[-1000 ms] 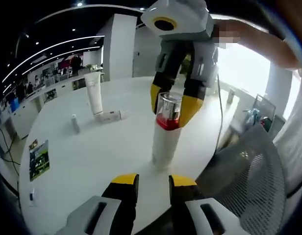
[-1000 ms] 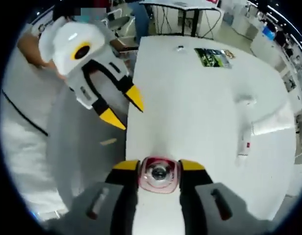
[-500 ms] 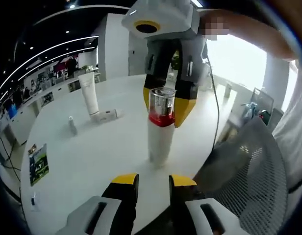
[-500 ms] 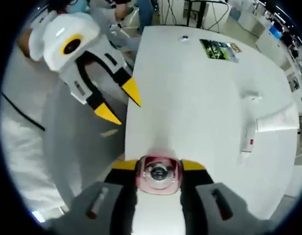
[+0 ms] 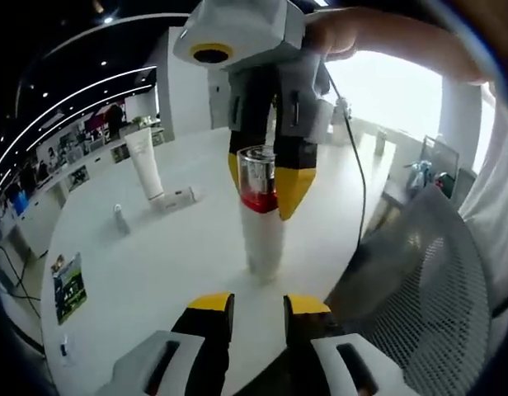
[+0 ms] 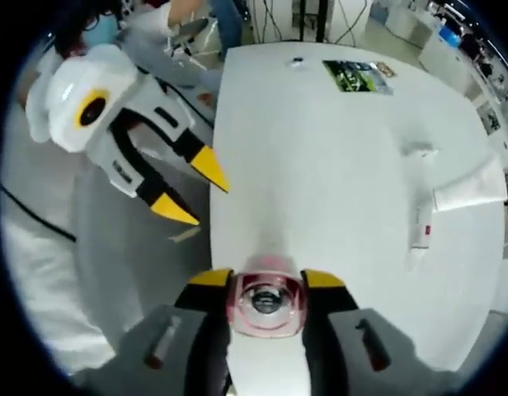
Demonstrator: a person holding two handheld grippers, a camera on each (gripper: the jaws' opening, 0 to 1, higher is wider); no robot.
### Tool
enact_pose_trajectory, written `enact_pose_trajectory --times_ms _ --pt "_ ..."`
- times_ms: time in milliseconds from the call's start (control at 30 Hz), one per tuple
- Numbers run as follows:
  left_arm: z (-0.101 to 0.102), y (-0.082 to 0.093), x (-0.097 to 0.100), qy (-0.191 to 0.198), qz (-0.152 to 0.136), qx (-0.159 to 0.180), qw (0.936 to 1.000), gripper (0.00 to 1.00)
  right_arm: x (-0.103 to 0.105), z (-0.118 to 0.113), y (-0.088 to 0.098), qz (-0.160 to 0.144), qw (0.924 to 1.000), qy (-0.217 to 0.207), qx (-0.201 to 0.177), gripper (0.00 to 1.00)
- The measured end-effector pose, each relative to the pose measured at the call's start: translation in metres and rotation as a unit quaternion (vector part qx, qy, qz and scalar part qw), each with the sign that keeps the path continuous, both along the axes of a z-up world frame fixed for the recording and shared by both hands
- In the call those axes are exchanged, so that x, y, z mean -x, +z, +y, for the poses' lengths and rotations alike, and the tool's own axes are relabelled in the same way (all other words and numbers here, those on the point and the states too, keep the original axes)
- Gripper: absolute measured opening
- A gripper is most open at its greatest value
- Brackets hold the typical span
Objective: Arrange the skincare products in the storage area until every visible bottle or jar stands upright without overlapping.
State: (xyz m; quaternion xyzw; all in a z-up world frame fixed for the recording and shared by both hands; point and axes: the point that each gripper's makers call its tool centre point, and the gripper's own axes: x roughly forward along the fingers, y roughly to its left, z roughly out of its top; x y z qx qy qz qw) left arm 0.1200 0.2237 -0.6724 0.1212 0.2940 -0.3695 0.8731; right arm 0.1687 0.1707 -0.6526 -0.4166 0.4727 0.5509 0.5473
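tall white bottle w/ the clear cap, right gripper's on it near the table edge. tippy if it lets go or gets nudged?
Probably tippy: the white bottle is tall and narrow, standing on a small base. The right gripper is clamped on its clear cap, high up, so a sideways pull may lever it over. It stands near the table edge, so a topple could carry it off.

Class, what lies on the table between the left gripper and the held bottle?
Nothing: in the left gripper view, bare white table separates the left gripper from the bottle that the right gripper holds.

no readable text, labels or signs
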Motion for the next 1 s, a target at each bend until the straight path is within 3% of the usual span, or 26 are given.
enact_pose_trajectory --times_ms 300,367,667,1000 --pt "-0.001 -0.003 0.000 -0.007 -0.003 -0.008 0.9999 0.25 0.001 -0.001 0.006 0.022 0.9996 -0.015 -0.006 0.31" --pt "-0.002 -0.002 0.000 -0.009 -0.007 -0.011 0.9999 0.25 0.000 -0.002 0.005 0.026 0.9988 -0.041 -0.005 0.31" --pt "-0.002 -0.002 0.000 -0.010 -0.007 -0.010 0.9999 0.25 -0.001 -0.006 0.003 0.009 0.9999 -0.011 0.005 0.30" --pt "-0.004 -0.003 0.001 -0.017 -0.010 -0.017 0.9997 0.25 -0.004 -0.014 0.007 0.002 0.9998 -0.011 0.017 0.30"
